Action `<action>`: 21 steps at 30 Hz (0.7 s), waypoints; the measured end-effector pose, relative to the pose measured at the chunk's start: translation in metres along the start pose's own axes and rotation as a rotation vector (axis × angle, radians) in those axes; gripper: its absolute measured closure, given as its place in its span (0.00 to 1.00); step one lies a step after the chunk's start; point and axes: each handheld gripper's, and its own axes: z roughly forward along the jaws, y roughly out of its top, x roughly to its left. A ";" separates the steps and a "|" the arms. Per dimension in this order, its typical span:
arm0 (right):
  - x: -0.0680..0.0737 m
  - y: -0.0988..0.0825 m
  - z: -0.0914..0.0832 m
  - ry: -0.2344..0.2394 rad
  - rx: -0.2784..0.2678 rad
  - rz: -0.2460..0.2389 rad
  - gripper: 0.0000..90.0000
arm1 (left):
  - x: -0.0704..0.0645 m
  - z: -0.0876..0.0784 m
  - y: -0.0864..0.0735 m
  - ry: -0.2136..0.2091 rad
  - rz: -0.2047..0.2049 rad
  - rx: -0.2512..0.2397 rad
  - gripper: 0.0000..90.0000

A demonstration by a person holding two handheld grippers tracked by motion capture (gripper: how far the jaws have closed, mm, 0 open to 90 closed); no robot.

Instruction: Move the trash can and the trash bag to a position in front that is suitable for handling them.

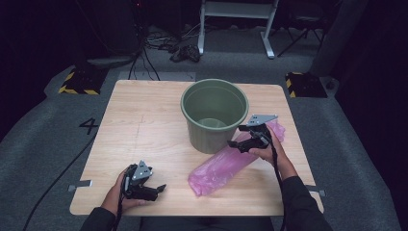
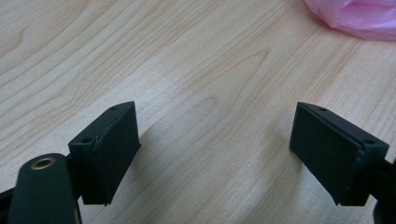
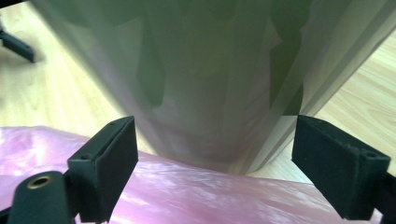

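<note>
A green plastic bucket (image 1: pixel 214 114) stands upright on the wooden table (image 1: pixel 144 125), right of centre. A pink plastic bag (image 1: pixel 226 166) lies flat on the table in front of the bucket and to its right. My right gripper (image 1: pixel 236 143) hovers just above the bag, pointing at the bucket's side, jaws wide open with nothing between them. In the right gripper view the bucket wall (image 3: pixel 205 79) looms close, with the pink bag (image 3: pixel 196 196) below the jaws. My left gripper (image 1: pixel 161 188) rests near the table's front left, open and empty; its own view looks over bare wood (image 2: pixel 205 93) and a bag corner (image 2: pixel 355 16).
The bucket's inside looks empty. A white desk frame (image 1: pixel 238 19), cables and black-and-yellow floor blocks (image 1: pixel 79 82) lie beyond the table on grey carpet. Bare wood spreads across the table's left half.
</note>
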 end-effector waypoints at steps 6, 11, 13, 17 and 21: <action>0.015 0.002 0.007 0.054 -0.004 -0.056 0.17 | 0.000 0.000 0.000 0.000 0.001 0.000 0.17; 0.025 0.001 0.010 0.085 0.001 -0.068 0.19 | 0.000 0.000 0.000 0.000 0.001 -0.001 0.17; 0.027 -0.003 0.007 0.066 0.010 -0.073 0.20 | 0.000 0.000 0.000 -0.001 0.002 -0.001 0.17; 0.024 -0.020 -0.005 -0.007 0.023 -0.035 0.22 | 0.000 0.000 0.000 -0.001 0.001 -0.001 0.17; 0.016 -0.046 -0.014 -0.156 0.071 0.028 0.25 | -0.001 0.001 0.001 0.002 -0.003 -0.003 0.17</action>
